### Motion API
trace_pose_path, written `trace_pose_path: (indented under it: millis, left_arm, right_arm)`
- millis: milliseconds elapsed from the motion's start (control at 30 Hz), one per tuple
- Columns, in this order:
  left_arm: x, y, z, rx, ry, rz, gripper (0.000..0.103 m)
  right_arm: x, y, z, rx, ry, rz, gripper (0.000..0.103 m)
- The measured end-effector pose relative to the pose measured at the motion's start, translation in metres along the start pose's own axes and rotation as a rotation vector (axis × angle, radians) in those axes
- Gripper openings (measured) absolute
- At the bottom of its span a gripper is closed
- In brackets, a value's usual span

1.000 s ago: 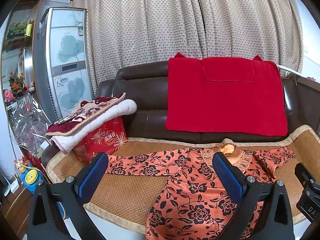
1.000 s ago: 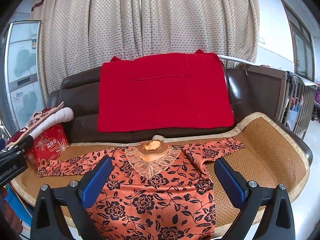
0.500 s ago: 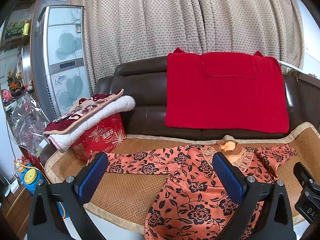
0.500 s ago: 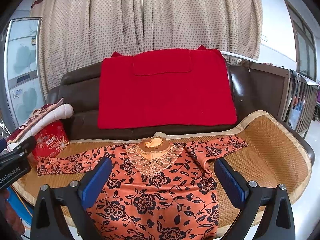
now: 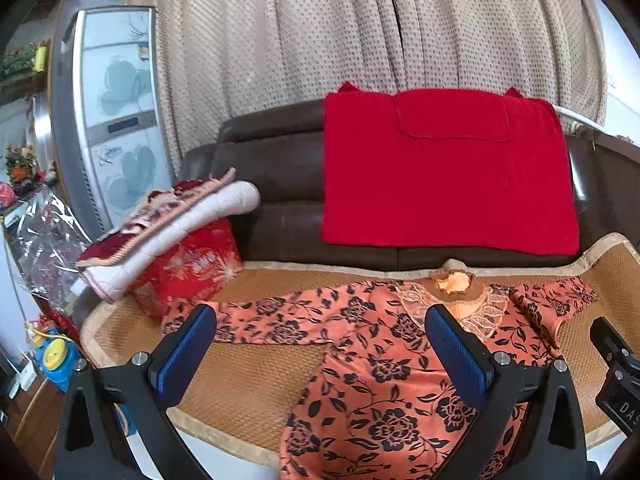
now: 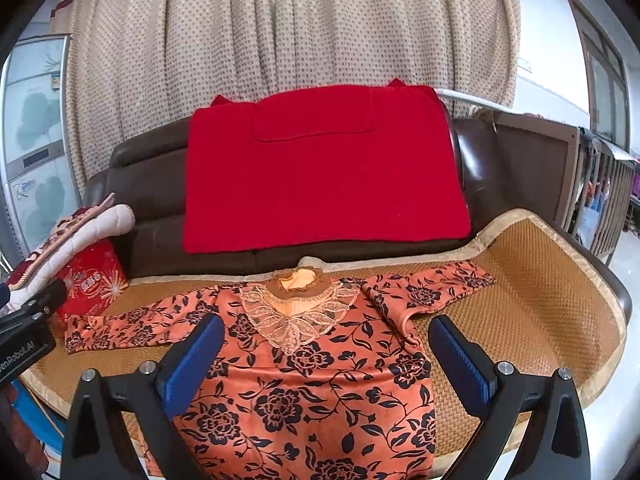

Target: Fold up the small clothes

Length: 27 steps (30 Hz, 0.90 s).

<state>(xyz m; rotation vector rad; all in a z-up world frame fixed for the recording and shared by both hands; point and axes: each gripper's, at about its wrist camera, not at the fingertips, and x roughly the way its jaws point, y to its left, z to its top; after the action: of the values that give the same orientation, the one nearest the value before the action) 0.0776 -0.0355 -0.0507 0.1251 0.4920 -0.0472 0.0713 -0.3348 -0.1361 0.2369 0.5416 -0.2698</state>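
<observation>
An orange top with black flowers lies spread flat, front up, on a woven mat over a sofa seat, both sleeves stretched out sideways. A lace collar points toward the sofa back. My left gripper hovers open above the garment's left sleeve and side, nothing between its blue pads. My right gripper hangs open over the chest, below the collar. Neither touches the cloth. The hem drops out of view at the bottom edge.
A red knit cloth drapes over the brown sofa back. A red box under folded quilts sits at the mat's left end. The woven mat shows bare at right. A fridge and curtain stand behind.
Both grippers have drifted slightly, so the sofa and garment sit a little lower in view. Both stay open; the garment has not moved.
</observation>
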Motion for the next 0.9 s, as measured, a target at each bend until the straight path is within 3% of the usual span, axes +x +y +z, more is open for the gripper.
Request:
trace_pose_path:
  millis: [200, 300, 500, 600, 700, 900]
  left_arm:
    - [0.079, -0.031, -0.014, 0.006, 0.097, -0.062, 0.103]
    - [0.127, -0.053, -0.025, -0.014, 0.165, -0.099, 0.103]
    - [0.198, -0.089, -0.038, -0.058, 0.237, -0.097, 0.103]
    - [0.218, -0.097, -0.045, -0.042, 0.232, -0.094, 0.103]
    - [0.236, -0.097, -0.055, -0.007, 0.244, -0.081, 0.103]
    - [0.255, -0.099, -0.057, 0.028, 0.251, -0.052, 0.103]
  right_arm:
    - [0.057, -0.046, -0.016, 0.105, 0.054, 0.068, 0.103]
    - [0.096, -0.094, -0.028, 0.229, 0.088, 0.111, 0.103]
    - [0.178, -0.213, -0.038, 0.652, 0.134, 0.173, 0.102]
    - [0.217, -0.258, -0.047, 0.869, 0.130, 0.230, 0.094]
    - [0.253, -0.281, -0.057, 1.014, 0.153, 0.295, 0.087]
    - [0.305, -0.295, -0.066, 1.163, 0.236, 0.300, 0.075]
